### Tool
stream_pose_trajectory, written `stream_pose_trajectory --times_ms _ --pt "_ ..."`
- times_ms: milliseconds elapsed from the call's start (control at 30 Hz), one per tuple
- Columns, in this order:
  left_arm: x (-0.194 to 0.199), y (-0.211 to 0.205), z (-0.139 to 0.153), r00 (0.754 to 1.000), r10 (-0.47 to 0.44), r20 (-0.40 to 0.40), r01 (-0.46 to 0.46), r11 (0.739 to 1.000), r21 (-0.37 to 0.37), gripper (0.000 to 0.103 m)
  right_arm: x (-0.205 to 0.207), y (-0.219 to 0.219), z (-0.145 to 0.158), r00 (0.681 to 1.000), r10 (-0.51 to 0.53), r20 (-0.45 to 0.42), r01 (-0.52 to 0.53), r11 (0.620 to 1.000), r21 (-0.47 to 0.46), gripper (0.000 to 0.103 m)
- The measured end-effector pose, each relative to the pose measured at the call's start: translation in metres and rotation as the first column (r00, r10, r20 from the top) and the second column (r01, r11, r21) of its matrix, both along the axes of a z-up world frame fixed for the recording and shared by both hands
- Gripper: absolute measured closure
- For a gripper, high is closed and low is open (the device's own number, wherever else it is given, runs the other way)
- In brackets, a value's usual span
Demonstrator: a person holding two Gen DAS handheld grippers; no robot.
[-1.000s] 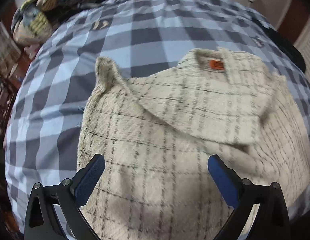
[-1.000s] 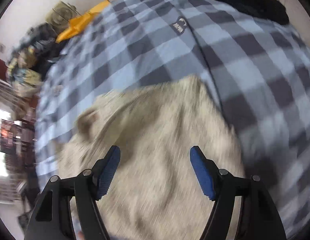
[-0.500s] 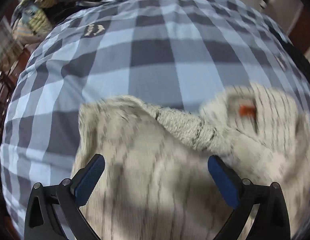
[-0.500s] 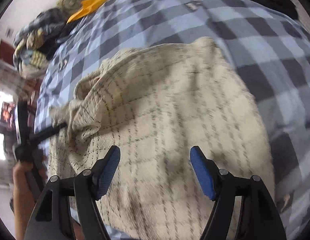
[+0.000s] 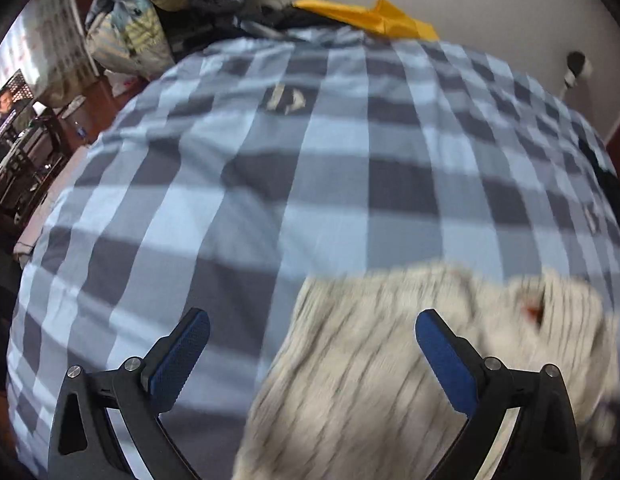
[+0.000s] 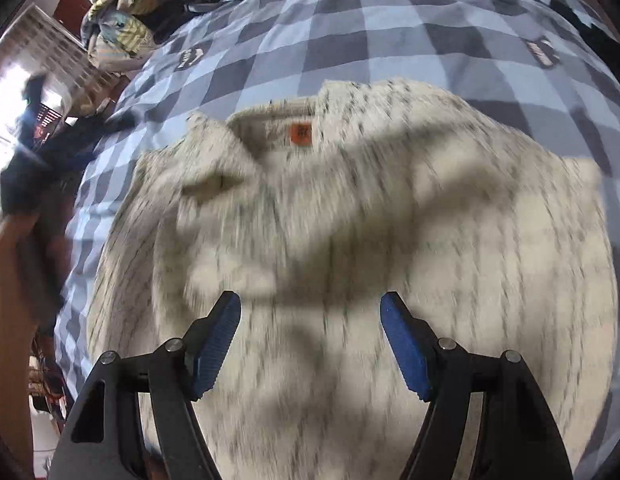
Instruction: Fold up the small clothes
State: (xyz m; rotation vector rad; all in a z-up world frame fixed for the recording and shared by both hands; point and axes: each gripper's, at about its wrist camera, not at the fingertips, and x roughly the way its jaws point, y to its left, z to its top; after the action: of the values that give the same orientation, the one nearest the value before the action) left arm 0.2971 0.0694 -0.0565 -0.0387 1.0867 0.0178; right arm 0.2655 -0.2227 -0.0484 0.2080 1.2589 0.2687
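Between my right gripper [image 6: 310,340] fingers, spread wide and holding nothing, sits the cream checked top [image 6: 349,240], spread on the blue plaid bedspread [image 6: 349,32]. A second ago this view showed only its blurred hem end; now the collar and orange neck label [image 6: 301,133] face me, one sleeve already folded across the chest. My left gripper [image 5: 310,354] (also spread, empty) has slid off the top toward bare bedspread, so the cloth now lies only under its right finger. Reads to me as a release after the first fold, both hands repositioning. Only the right view shows the whole garment and my left hand [image 6: 10,280] at the edge; only the left shows the yellow cloth [image 5: 373,20] by the wall.
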Motion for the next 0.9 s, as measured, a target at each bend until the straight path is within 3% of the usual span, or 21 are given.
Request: stream_pose_trajectory --times_ms 167,367,500,600,767,833,900 --pt "-0.041 0.020 -0.017 0.998 -0.030 -0.063 0.031 0.999 0.023 0.000 0.053 -0.023 -0.008 0.987 -0.154 0.037 0.150 0.983 0.103 0.033" --pt "-0.081 0.030 -0.030 0.992 -0.106 -0.062 0.107 0.994 0.011 0.000 0.079 -0.034 -0.005 0.977 -0.191 0.092 0.186 0.980 0.064 0.034" --pt "-0.092 0.023 -0.044 0.967 -0.235 -0.095 0.232 0.972 -0.039 0.000 0.056 -0.056 0.033 0.966 -0.207 0.152 0.204 0.978 0.038 0.034" --pt "-0.095 0.022 -0.052 0.955 -0.276 -0.106 0.269 0.960 -0.075 0.000 0.024 -0.080 0.052 0.971 -0.198 0.135 0.201 0.980 -0.009 0.034" --pt "-0.085 0.037 -0.038 0.966 -0.252 -0.052 0.236 0.949 -0.212 0.010 -0.062 -0.146 0.058 0.959 -0.270 0.082 0.280 0.944 -0.175 0.034" --pt "-0.079 0.045 -0.034 0.976 -0.214 -0.041 0.196 0.944 -0.264 0.014 -0.103 -0.183 0.053 0.927 -0.367 0.080 0.375 0.913 -0.160 0.033" --pt "-0.073 0.050 -0.035 0.981 -0.190 -0.045 0.167 0.935 -0.314 0.021 -0.118 -0.210 0.042 0.899 -0.433 0.066 0.438 0.890 -0.125 0.033"
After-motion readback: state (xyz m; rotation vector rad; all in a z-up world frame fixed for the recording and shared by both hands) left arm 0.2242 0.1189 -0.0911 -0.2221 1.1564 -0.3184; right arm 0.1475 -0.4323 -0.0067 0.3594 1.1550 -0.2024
